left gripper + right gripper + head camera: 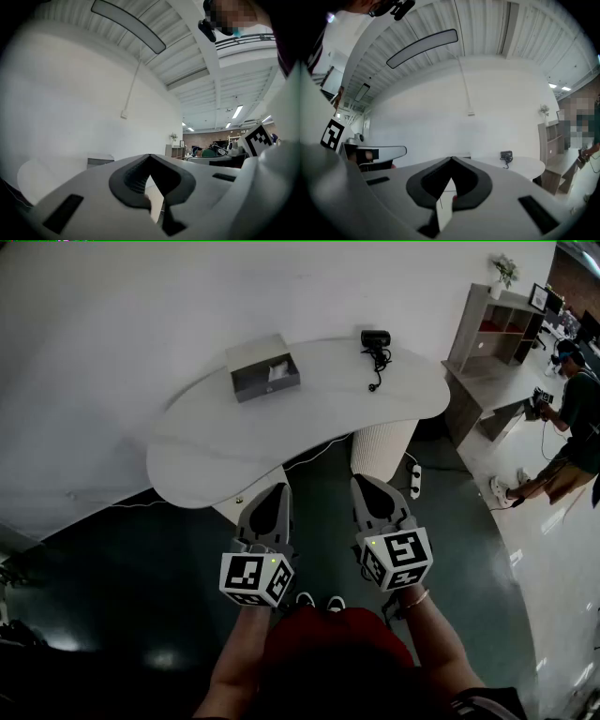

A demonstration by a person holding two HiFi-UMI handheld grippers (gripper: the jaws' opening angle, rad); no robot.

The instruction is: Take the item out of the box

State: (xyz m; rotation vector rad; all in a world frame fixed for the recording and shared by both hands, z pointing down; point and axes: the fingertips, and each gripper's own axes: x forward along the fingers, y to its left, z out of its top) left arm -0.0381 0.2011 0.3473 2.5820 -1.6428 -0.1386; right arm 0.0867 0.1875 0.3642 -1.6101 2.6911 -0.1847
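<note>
Left claw [273,491], right claw [367,484] level, side by side, jaws together, empty; box [263,389] well apart.

Ahead of me the white bench [309,418] curves on its ribbed pedestal [382,446], and a black webcam [375,338] sits near the far edge with its cable [379,367] trailing my way. A power strip [413,482] lies on the dark floor [141,596] beside the pedestal. Off right, a shelf unit [492,329] carries a small plant [504,270], with a person [572,427] standing nearby.
</note>
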